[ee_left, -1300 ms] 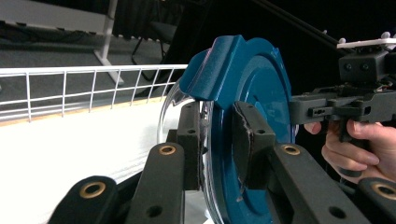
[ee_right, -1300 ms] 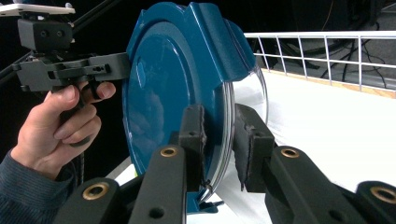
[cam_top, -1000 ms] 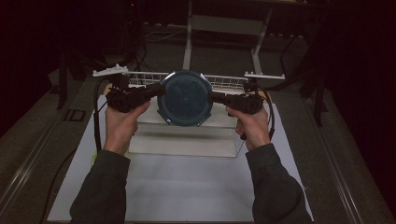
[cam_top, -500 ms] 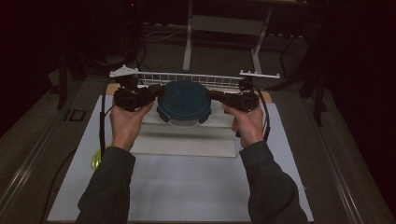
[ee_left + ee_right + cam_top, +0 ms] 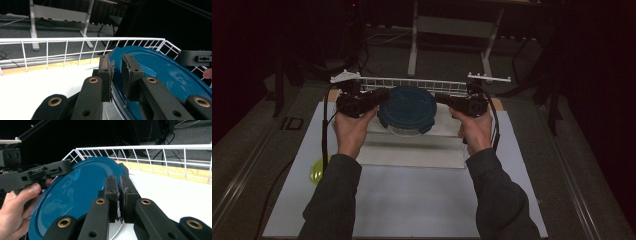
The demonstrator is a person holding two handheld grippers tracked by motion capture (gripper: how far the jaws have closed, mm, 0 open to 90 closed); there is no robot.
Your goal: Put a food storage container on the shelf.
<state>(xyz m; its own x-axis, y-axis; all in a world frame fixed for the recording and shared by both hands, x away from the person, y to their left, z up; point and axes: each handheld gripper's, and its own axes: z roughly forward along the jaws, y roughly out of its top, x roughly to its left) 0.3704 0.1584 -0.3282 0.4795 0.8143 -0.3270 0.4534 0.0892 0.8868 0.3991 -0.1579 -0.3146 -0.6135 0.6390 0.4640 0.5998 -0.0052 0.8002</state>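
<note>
**Round blue lid pinched from 2 sides**

The left tool (image 5: 371,101) and right tool (image 5: 451,101) have just been closing, and each clamps its black ridged pads on the rim of the glossy round blue lid (image 5: 407,109). It sits atop a clear container over the white surface (image 5: 412,200), before a white wire rack (image 5: 412,84).

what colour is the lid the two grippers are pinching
Dark teal blue; the lid shows best in the right gripper view.

Dark grey sleeves (image 5: 334,200), black gripper (image 5: 117,75) arms, brass rivets, trailing black cables
</note>
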